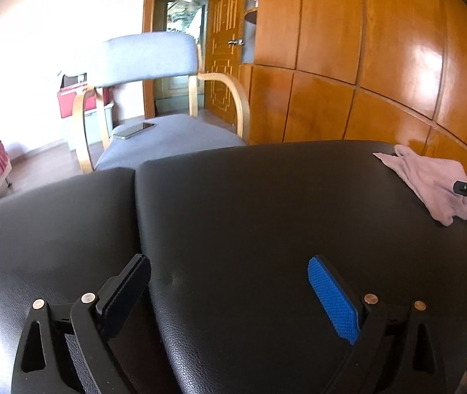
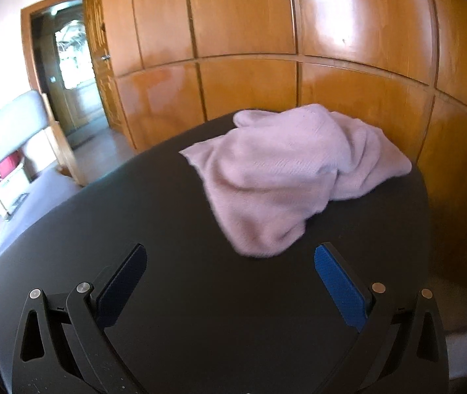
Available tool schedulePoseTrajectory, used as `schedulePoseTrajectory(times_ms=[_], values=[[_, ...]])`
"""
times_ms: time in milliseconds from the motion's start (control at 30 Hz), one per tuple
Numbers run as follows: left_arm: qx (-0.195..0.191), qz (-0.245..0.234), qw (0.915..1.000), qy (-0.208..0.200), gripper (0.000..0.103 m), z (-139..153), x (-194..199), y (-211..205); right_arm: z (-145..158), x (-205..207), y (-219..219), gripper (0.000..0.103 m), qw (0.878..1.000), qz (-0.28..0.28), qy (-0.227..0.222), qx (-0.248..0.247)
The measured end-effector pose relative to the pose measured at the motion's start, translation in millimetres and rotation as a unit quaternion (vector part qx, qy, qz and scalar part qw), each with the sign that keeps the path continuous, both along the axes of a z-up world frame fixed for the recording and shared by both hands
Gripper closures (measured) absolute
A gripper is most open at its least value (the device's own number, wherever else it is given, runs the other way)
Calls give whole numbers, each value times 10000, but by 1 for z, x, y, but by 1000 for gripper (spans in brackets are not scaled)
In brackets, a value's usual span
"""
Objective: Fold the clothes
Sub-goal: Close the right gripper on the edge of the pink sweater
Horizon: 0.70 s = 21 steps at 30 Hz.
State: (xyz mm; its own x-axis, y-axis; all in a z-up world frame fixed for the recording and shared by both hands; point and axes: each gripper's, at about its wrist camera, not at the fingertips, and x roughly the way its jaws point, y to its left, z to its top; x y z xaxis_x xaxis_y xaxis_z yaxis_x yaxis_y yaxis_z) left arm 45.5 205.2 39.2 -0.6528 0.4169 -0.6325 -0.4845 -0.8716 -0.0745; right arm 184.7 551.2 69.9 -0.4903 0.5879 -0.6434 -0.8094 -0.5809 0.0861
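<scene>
Right hand-held gripper [image 2: 230,282]: spread wide, nothing held, hovering just short of the near corner of the crumpled pale-pink knitted garment [image 2: 286,177], probably lined up to pinch an edge. Left hand-held gripper [image 1: 230,295]: equally wide, empty, well apart from the garment, likely waiting. Garment heaped unfolded near the far right edge of the black leather-look padded table [image 2: 154,216], folding not yet begun.

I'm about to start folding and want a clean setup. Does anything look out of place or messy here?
Only the pink garment: it lies crumpled in a heap near the far right corner of the black padded surface, not spread flat. A phone sits on the grey chair beyond. Both tongs, left and right, are open and empty.
</scene>
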Motion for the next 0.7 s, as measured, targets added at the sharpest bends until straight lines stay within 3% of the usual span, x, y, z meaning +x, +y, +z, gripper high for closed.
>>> schedulePoseTrajectory(times_ms=[133, 533, 700], values=[[-87, 30, 9998, -163, 4, -5, -5, 1, -3, -22, 28, 0, 9986, 81, -438, 274], [-222, -57, 9987, -445, 4, -15, -14, 3, -49, -65, 96, 1, 9911, -106, -1186, -601], [-243, -59, 9982, -547, 5, -19, -17, 1, -71, -76, 91, 0, 9790, 51, -2024, -231]])
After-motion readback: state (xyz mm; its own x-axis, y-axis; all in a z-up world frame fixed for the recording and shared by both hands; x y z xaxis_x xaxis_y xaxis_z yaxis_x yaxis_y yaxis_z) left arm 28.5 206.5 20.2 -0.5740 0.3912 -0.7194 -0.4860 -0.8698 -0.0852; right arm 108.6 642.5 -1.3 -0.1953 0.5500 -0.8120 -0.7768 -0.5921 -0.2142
